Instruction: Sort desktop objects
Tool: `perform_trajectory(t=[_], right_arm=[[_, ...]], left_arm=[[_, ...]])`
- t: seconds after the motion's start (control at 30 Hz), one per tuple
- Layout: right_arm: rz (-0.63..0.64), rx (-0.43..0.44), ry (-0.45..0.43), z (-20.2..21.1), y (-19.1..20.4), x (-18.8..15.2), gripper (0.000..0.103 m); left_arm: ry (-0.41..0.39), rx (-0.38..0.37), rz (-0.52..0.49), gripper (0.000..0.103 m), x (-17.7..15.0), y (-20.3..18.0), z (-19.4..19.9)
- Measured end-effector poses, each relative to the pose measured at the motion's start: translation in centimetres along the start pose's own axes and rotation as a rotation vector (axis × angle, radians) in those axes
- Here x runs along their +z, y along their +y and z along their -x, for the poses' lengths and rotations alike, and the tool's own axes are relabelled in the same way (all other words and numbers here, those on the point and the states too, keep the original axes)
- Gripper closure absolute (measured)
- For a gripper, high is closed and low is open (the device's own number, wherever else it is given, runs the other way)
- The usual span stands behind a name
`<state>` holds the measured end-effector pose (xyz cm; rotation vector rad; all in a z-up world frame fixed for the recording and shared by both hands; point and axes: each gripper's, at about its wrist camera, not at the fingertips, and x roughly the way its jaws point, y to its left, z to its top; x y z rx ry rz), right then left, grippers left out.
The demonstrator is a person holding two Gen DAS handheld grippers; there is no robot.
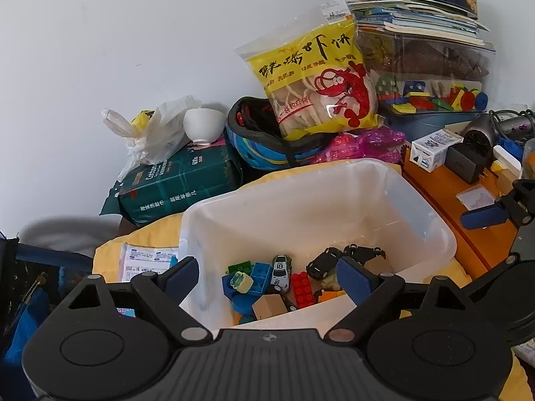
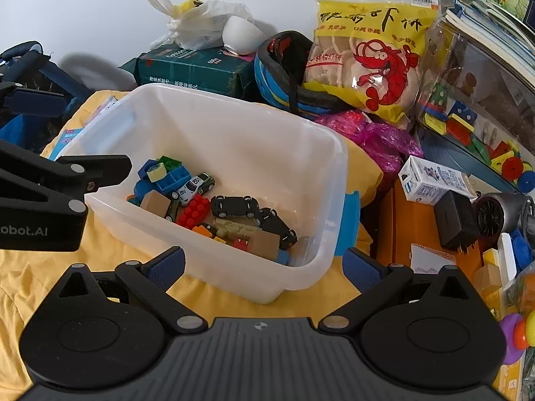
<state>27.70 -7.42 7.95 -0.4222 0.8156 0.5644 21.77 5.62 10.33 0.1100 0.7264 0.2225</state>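
Above the translucent plastic bin (image 1: 418, 220), the left tongs (image 1: 267, 280) hang spread wide, pinching nothing, over the toys inside: a white toy car (image 1: 280, 272), red brick (image 1: 302, 289) and black toy cars (image 2: 234, 206). Right tongs (image 2: 264, 267) gape empty just before the bin's near corner, above the yellow cloth (image 2: 110, 260).
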Motion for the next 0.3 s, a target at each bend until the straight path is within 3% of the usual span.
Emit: perform_trajectory(t=[0.3], right_arm=[[-0.001,-0.001,0.001,0.04,-0.06,-0.22,0.0]], left_arm=[[-0.014,-0.03,-0.01,0.011,-0.05,-0.07,0.19]])
